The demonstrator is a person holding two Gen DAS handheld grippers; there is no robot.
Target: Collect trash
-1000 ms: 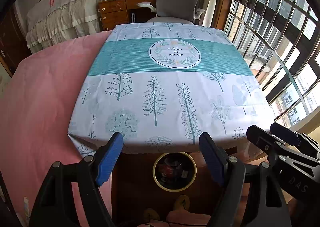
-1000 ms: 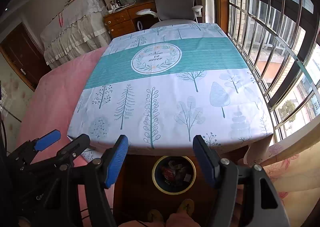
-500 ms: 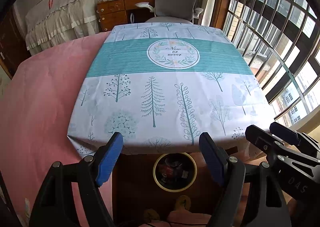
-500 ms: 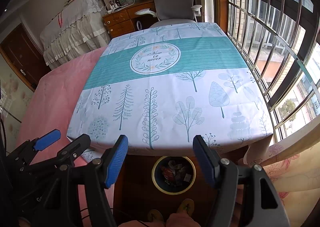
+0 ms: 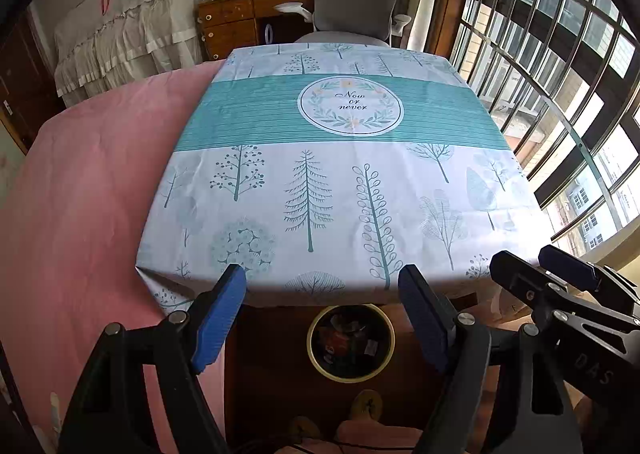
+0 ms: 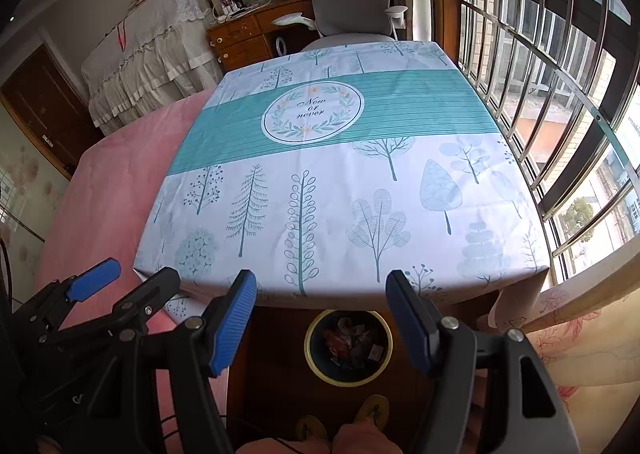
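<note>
We are holding the left gripper (image 5: 322,312) and right gripper (image 6: 321,318) side by side, jaws apart and empty, since the trash (image 6: 352,338) is already lying in the yellow-rimmed bin (image 6: 308,350) under the table's (image 6: 340,214) near edge.

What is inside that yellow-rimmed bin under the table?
The bin holds crumpled wrappers and scraps, some reddish. Anything beneath that top layer is covered.

Tablecloth (image 5: 320,194) centre medallion (image 5: 350,106): "Now or never", script lettering. Right gripper (image 5: 560,274) body: embossed "DAS", partly visible.
</note>
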